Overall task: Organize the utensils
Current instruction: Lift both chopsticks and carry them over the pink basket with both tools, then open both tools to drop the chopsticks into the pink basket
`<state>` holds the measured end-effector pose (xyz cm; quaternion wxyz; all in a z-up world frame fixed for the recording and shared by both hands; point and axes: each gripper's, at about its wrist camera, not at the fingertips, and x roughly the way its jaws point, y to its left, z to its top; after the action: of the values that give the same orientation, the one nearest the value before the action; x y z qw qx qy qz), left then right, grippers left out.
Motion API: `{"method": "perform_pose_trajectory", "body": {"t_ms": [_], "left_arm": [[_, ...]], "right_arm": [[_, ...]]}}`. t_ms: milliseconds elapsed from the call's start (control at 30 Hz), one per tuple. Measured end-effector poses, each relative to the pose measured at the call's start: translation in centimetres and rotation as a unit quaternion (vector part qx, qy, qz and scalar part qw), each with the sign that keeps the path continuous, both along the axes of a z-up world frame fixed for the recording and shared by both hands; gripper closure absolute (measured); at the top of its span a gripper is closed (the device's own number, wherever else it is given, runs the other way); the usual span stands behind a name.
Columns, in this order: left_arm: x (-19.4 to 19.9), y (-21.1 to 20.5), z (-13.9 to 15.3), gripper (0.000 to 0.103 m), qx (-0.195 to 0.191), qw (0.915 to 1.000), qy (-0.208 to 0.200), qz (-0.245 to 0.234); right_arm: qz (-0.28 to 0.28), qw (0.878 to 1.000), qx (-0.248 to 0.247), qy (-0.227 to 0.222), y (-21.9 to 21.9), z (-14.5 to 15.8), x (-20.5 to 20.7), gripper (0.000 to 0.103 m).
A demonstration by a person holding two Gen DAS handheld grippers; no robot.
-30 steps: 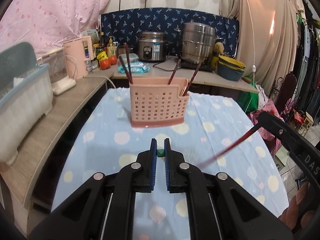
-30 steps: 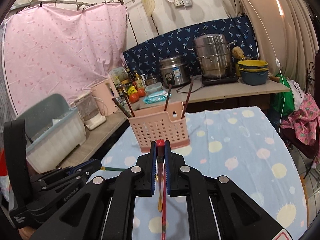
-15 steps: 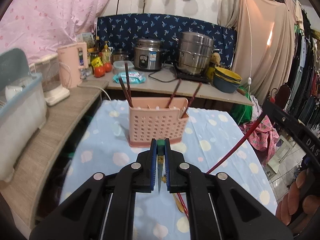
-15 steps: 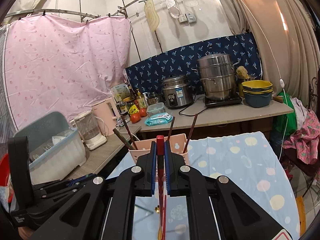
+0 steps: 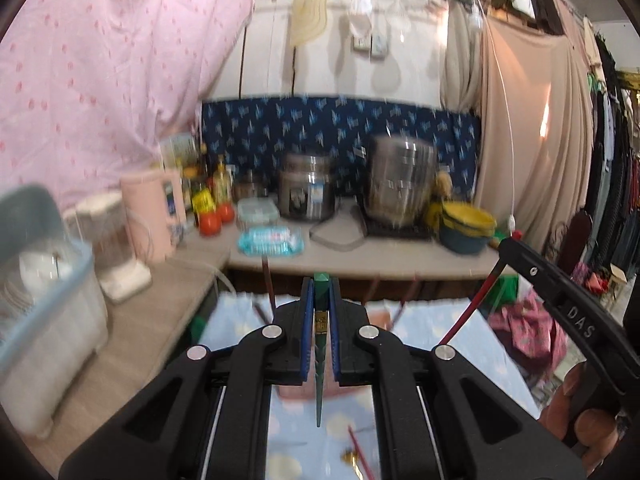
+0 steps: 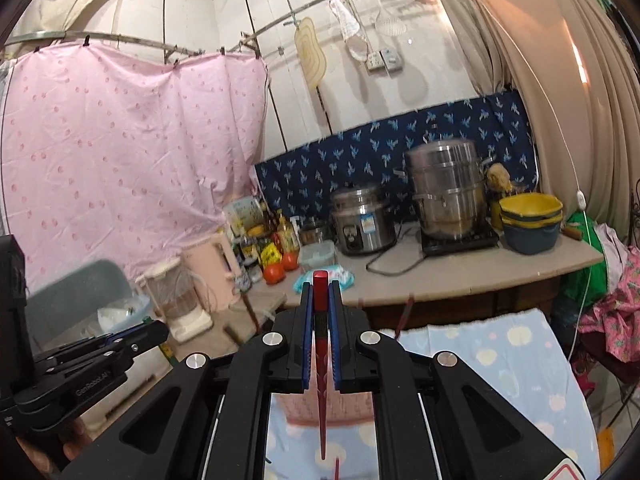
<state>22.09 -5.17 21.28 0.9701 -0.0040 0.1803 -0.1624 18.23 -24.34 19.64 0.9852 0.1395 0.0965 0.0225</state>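
Observation:
My left gripper (image 5: 320, 280) is shut on a green chopstick (image 5: 319, 380) that hangs point-down between the fingers. My right gripper (image 6: 320, 280) is shut on a red chopstick (image 6: 321, 392), also point-down; it shows at the right of the left wrist view (image 5: 472, 304). The pink slotted utensil basket (image 6: 328, 408) stands on the blue spotted tablecloth (image 6: 500, 360) below both grippers, mostly hidden by them. Dark chopsticks (image 5: 269, 284) stick up from it. A red chopstick and a gold-ended utensil (image 5: 354, 458) lie on the cloth near me.
A counter (image 6: 460, 276) behind the table holds a rice cooker (image 6: 362, 220), a steel pot (image 6: 448, 192), yellow and blue bowls (image 6: 530, 220), bottles and tomatoes. A pink kettle (image 5: 154, 208) and a dish bin (image 5: 44, 296) stand at the left. Clothes hang at the right.
Both grippers have risen and tilted up with their chopsticks; the basket has dropped from mid-view to below the fingers, and the wall fills more of both views.

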Motion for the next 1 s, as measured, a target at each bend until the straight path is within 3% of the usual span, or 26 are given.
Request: {"method": "perform_pose_trajectory", "body": {"t_ms": [167, 300, 533, 733, 933, 1000], "left_arm": [[3.0, -0.7, 3.1, 0.096, -0.012, 0.9982, -0.057, 0.01], [4.9, -1.4, 3.3, 0.096, -0.01, 0.9971, -0.075, 0.014], [8.7, -1.8, -0.9, 0.096, 0.007, 0.9994, -0.024, 0.022], [9.7, -1.8, -4.7, 0.096, 0.017, 0.9992, 0.02, 0.029], [9.7, -2.1, -6.5, 0.095, 0.026, 0.9981, 0.039, 0.041], [9.6, -2.1, -6.9, 0.085, 0.03, 0.9974, 0.044, 0.049]], "right_arm": [[0.004, 0.999, 0.039, -0.029, -1.1, 2.0, 4.0, 0.096], [0.001, 0.998, 0.057, -0.031, -1.6, 1.4, 7.6, 0.096], [0.011, 0.998, 0.055, 0.027, -1.2, -2.8, 12.5, 0.096], [0.012, 0.996, 0.054, 0.072, -1.3, -6.6, 13.4, 0.096], [0.009, 0.995, 0.044, 0.087, -0.7, -7.4, 13.0, 0.092], [0.001, 0.996, 0.04, 0.084, -0.7, -7.4, 12.5, 0.084]]}}
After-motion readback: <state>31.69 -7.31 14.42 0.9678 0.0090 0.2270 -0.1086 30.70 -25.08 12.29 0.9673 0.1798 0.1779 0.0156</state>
